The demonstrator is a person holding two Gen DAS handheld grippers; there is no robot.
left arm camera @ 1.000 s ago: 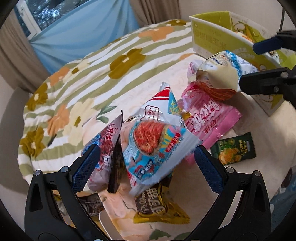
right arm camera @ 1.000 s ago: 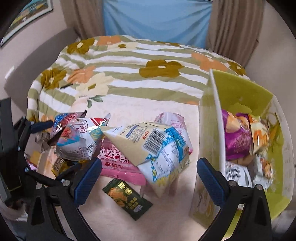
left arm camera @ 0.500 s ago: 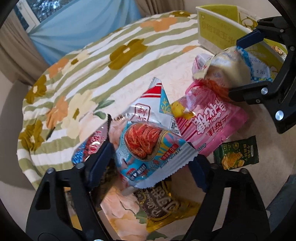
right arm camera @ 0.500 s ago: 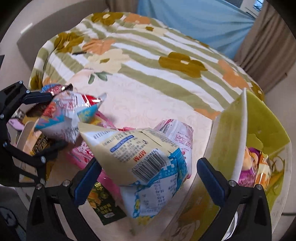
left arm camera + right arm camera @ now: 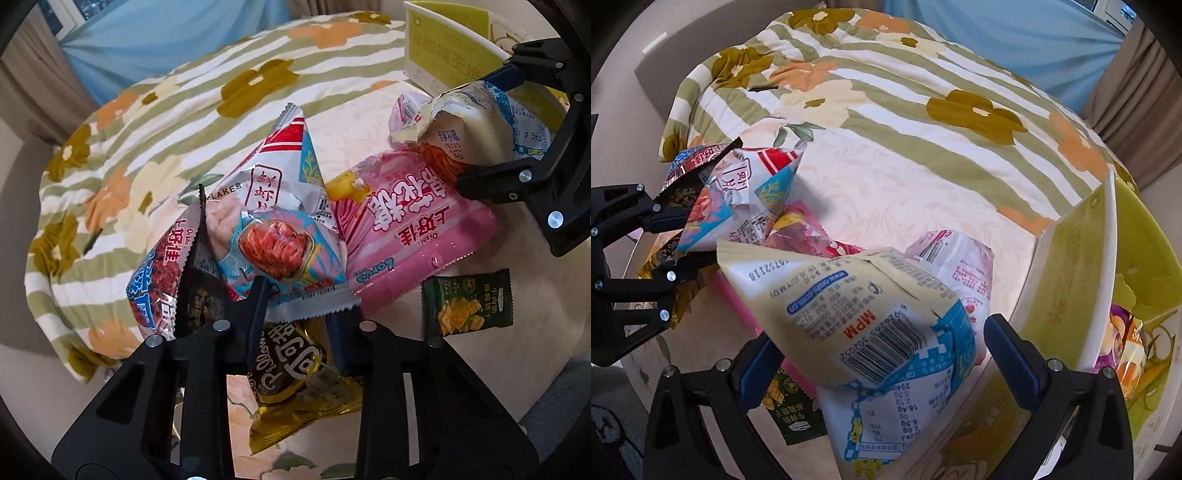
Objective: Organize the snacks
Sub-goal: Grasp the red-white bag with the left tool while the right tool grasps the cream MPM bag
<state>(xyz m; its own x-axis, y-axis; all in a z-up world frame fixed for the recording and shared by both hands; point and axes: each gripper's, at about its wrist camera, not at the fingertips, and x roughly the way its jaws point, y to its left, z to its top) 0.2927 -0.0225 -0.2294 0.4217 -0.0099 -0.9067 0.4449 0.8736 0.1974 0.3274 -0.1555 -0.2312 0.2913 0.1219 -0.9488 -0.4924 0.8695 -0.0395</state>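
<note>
My left gripper point(image 5: 295, 306) is shut on the bottom edge of a light-blue shrimp-flakes bag point(image 5: 280, 236), which stands puffed above the snack pile; it also shows in the right wrist view point(image 5: 735, 199). My right gripper point(image 5: 882, 350) is closed around a cream and blue snack bag point(image 5: 871, 321) and holds it next to the yellow-green box point(image 5: 1137, 258). That bag shows in the left wrist view point(image 5: 476, 129), gripped above a pink bag point(image 5: 410, 229).
A dark red-blue bag point(image 5: 159, 273), a gold-brown packet point(image 5: 295, 376) and a small green cracker packet point(image 5: 469, 302) lie on the floral cloth point(image 5: 166, 122). A pink-white packet point(image 5: 956, 258) lies by the box. The box holds several snacks point(image 5: 1123, 339).
My left gripper has closed from wide open onto the shrimp-flakes bag. My right gripper has lifted the cream bag and swung toward the box.
</note>
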